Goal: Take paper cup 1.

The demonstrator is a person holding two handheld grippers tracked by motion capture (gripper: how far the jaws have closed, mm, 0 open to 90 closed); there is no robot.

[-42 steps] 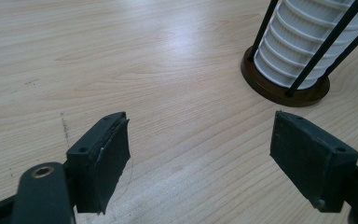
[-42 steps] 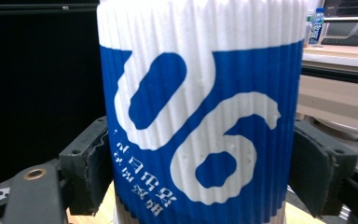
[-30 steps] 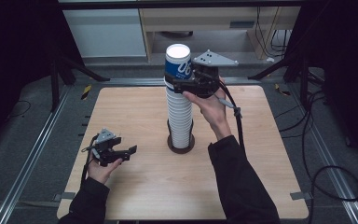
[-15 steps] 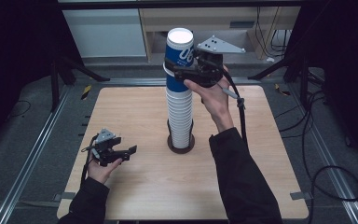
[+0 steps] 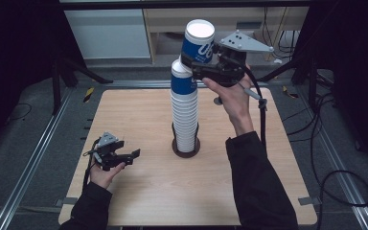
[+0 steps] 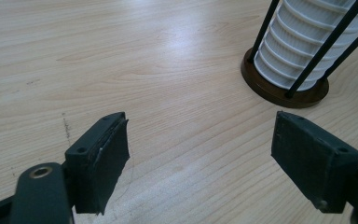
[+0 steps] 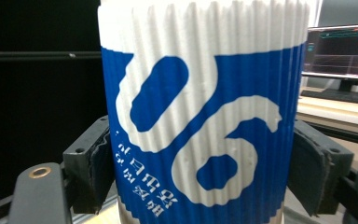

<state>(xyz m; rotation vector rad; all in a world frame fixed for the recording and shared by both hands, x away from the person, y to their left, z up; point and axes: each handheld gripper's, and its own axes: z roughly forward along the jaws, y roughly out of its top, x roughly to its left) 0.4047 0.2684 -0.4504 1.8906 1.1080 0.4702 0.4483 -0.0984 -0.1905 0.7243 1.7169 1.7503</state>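
Note:
A tall stack of ribbed white-and-blue paper cups (image 5: 184, 110) stands in a dark round holder (image 5: 187, 147) at the middle of the wooden table; the stack's foot (image 6: 303, 46) and the holder's rods (image 6: 324, 49) lie ahead of my left gripper. My right gripper (image 5: 199, 62) is shut on the top cup (image 5: 197, 42), lifted and tilted just above the stack. In the right gripper view that cup (image 7: 200, 112) sits between both pads. My left gripper (image 5: 133, 157) rests low at the table's left, open with nothing between its fingers (image 6: 100, 163).
The wooden table (image 5: 124, 110) stands on a grey floor with metal rails (image 5: 33, 158) on both sides. A white cabinet (image 5: 108, 33) and a shelf lie beyond the far edge. Cables (image 5: 326, 143) trail at the right. A monitor (image 7: 340, 51) shows behind the cup.
My right gripper has raised the top cup up and slightly right, freeing it from the stack and tilting it. The left gripper has stayed where it was.

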